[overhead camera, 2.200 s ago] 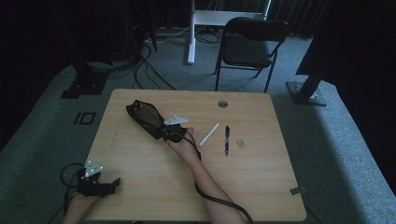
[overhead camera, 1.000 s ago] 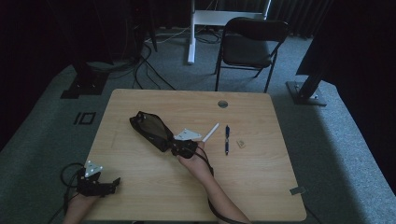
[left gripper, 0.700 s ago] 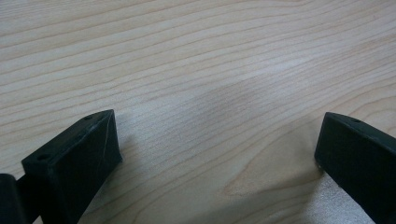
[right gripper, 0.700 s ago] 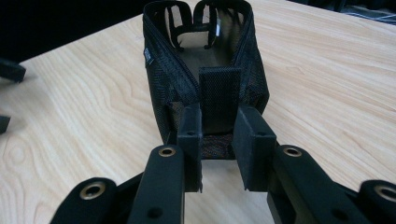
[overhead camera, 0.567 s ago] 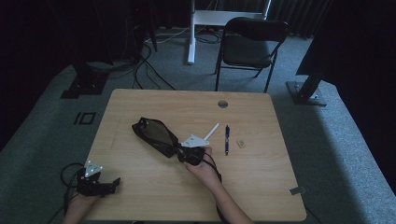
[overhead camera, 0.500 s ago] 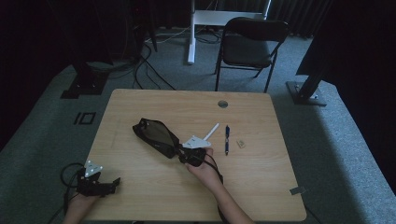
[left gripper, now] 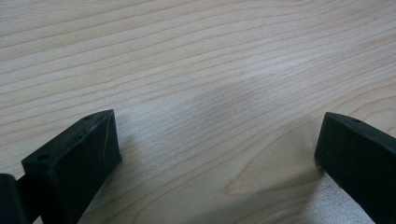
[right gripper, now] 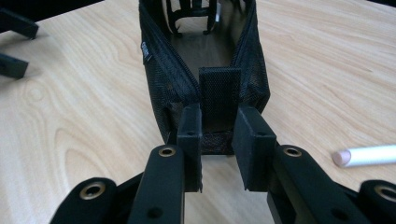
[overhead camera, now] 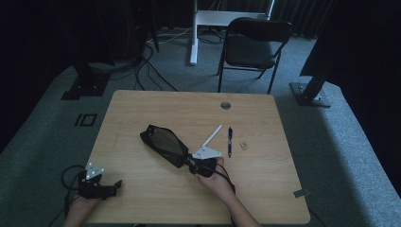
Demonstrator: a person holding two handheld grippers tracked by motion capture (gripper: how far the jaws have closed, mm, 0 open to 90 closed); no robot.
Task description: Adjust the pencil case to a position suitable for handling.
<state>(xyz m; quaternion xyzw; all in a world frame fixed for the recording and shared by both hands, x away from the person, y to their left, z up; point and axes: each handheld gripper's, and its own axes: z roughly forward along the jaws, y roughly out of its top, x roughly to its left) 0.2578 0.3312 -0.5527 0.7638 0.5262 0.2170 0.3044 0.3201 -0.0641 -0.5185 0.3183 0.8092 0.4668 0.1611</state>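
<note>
right tongs clenched on near-end tab of black mesh pouch mid-bench, its long axis running up-left away from them; left tongs released, idle at bench's near-left edge, farther off.

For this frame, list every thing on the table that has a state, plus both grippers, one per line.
Mesh pouch: unzipped, mouth open, lying on the table.
Right gripper: jaws close together around the pouch's end tab; whether they pinch it is unclear.
Left gripper: jaws wide apart, holding nothing, at the table's near left edge.
Blue pen: lying flat, untouched.
White pen: lying flat, untouched.
Small tan piece: lying loose beside the blue pen.
</note>
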